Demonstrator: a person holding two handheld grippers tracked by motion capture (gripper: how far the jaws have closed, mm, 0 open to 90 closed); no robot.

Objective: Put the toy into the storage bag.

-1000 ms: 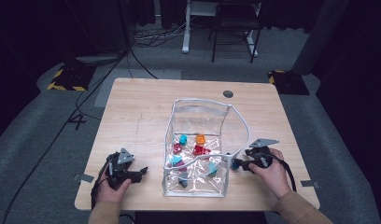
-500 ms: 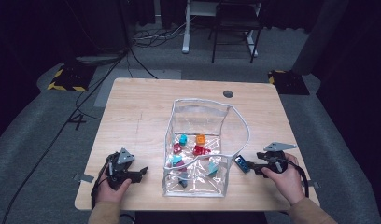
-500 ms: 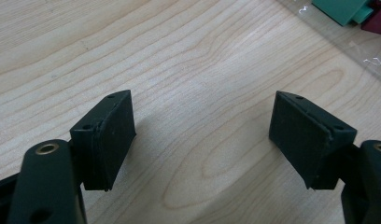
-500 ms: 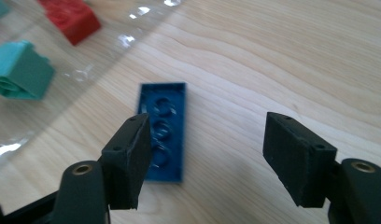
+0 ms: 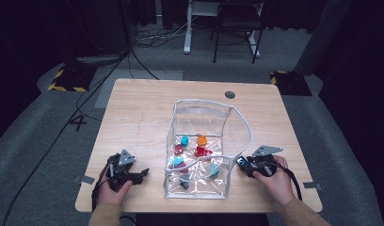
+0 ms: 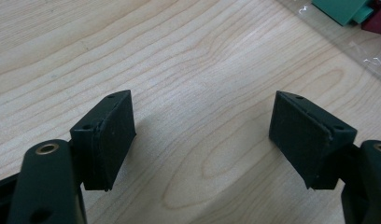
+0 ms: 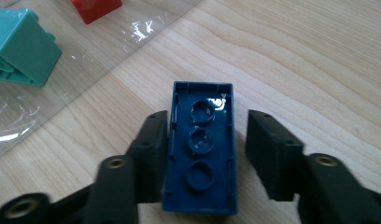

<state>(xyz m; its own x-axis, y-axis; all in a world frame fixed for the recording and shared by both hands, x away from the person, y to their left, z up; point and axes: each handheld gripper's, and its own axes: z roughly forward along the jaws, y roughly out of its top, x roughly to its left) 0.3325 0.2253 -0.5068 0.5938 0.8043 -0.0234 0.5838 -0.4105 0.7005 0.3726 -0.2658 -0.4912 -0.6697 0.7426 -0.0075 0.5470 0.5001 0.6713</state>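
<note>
The jaws of the right gripper [image 7: 205,154] have just been closing and are seen on either side of a dark blue rectangular plastic building brick [image 7: 201,147], which lies hollow side up between them. The left pad [image 7: 151,154] is set against the brick's long edge, while a narrow strip of table is still seen between the brick and the right pad [image 7: 270,151], so the brick is bracketed but not yet clamped.

In the high view the right gripper [image 5: 246,165] is held low over the light wooden table [image 5: 143,108], just beside the right wall of a clear soft plastic bag with a white rim [image 5: 239,117], and the blue brick [image 5: 241,162] is glimpsed at its tip, outside the bag. Small coloured bricks are scattered on the bag's floor; their exact shapes can hardly be made out from above. In the right gripper view a teal plastic brick [image 7: 20,46] and a red plastic brick [image 7: 95,7] are seen through the clear wall.

The left gripper [image 6: 202,140] is held wide apart with bare wood between its pads, and is seen [image 5: 138,175] resting near the table's front edge, left of the bag.
</note>
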